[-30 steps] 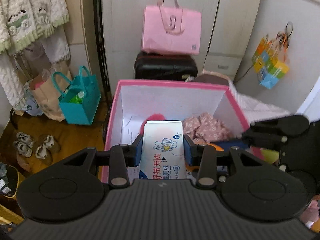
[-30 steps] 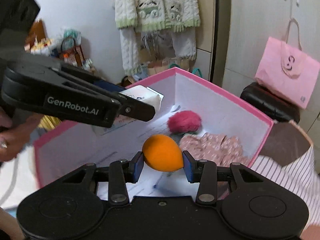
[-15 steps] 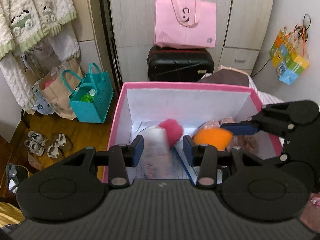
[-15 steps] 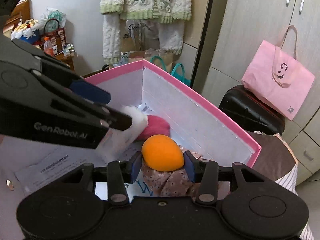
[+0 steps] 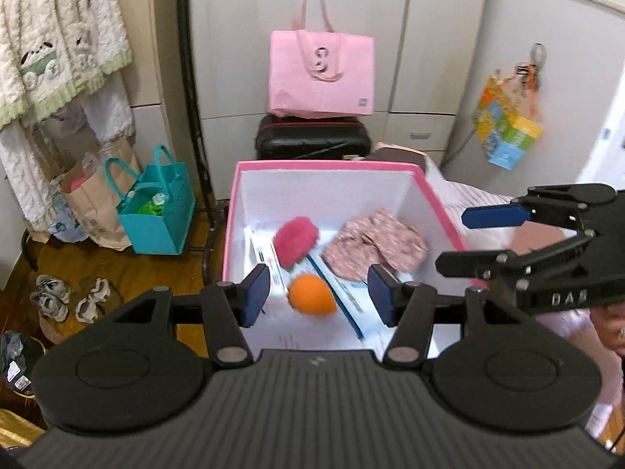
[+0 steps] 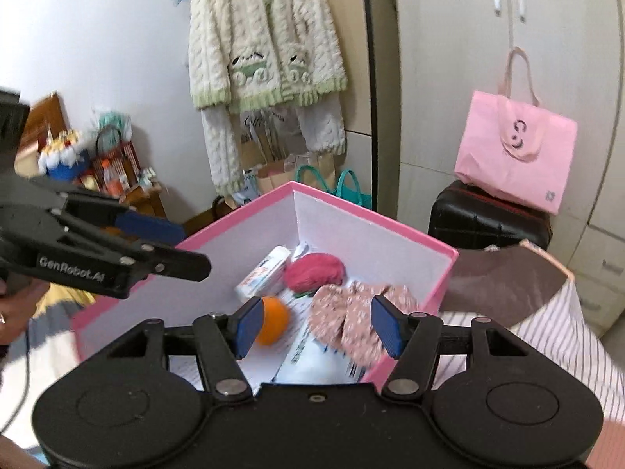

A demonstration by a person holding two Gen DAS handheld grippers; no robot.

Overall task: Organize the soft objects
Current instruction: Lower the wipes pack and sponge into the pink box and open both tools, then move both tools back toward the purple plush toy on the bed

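White wardrobe doors (image 5: 351, 19) back a cramped corner where a pink-rimmed, white-walled cardboard box (image 5: 328, 165) stands with free air above its open top. Both the left gripper (image 5: 318, 293) and right gripper (image 6: 318, 324) hover over its near edge, jaws opening with nothing between them. Inside lie an orange foam ball (image 5: 311, 295), a fluffy magenta pompom (image 5: 295, 239), a floral pink cloth (image 5: 375, 244) and a white tissue pack (image 6: 263, 271).

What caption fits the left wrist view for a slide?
Left gripper, fingers opening and empty, above a pink box holding an orange ball, pink pompom and floral cloth.
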